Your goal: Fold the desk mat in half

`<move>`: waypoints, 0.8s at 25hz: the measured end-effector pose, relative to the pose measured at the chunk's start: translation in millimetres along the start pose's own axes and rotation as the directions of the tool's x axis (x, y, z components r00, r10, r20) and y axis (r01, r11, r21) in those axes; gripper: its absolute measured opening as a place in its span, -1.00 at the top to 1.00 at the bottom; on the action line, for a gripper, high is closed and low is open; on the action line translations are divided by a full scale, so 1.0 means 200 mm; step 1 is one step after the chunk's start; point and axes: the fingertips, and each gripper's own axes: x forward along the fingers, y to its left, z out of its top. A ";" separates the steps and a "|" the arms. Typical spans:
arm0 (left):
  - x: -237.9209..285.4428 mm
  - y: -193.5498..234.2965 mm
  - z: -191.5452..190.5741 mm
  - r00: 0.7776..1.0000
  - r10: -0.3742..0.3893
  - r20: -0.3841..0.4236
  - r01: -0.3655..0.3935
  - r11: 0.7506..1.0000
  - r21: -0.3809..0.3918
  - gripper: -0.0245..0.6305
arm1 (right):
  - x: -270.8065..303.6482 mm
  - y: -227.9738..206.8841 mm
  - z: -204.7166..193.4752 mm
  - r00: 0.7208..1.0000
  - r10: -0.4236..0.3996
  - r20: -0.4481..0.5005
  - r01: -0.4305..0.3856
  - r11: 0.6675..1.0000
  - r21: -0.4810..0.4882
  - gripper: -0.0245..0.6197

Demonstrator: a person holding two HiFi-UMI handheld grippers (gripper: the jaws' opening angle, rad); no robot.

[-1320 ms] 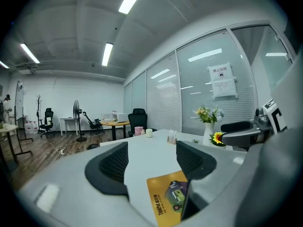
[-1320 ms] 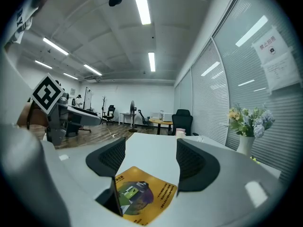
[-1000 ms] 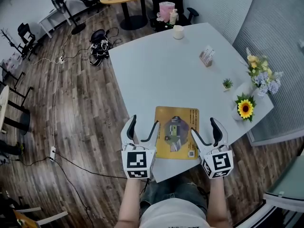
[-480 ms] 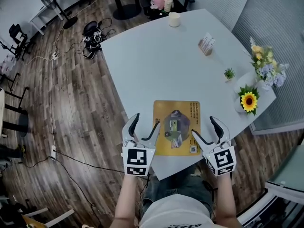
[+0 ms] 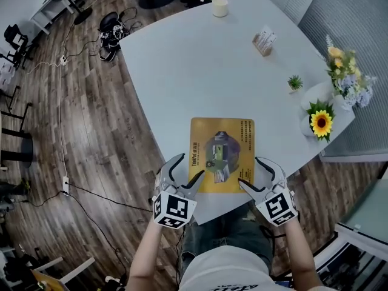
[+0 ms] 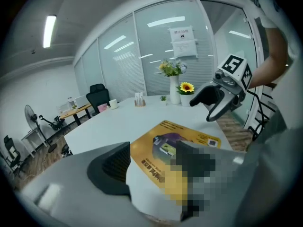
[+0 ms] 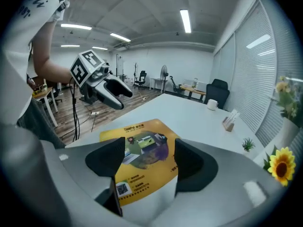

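The yellow desk mat (image 5: 221,155) lies flat near the front edge of the grey table (image 5: 200,71), with a printed picture in its middle. My left gripper (image 5: 187,170) hovers open at the mat's near left corner, nothing between its fingers. My right gripper (image 5: 253,173) hovers open at the near right corner, also holding nothing. In the left gripper view the mat (image 6: 180,136) stretches ahead of the spread jaws, and the right gripper (image 6: 215,100) hangs beyond it. In the right gripper view the mat (image 7: 142,150) shows between the jaws, with the left gripper (image 7: 111,91) to the left.
A white cup (image 5: 219,6) and a card holder (image 5: 262,40) stand at the table's far side. At the right edge are a small plant (image 5: 294,82), a sunflower (image 5: 320,123) and a vase of flowers (image 5: 342,65). Cables cross the wooden floor (image 5: 91,132) at the left.
Both grippers have sunk and tipped downward toward the mat's near corners. Their jaws stay spread. The mat has not moved on the table.
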 end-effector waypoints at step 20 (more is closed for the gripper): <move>0.07 -0.48 -0.44 0.913 -0.341 -0.222 0.371 0.922 0.112 -0.01 | 0.04 0.35 -0.55 0.907 0.317 -0.275 -0.365 0.920 -0.141 0.02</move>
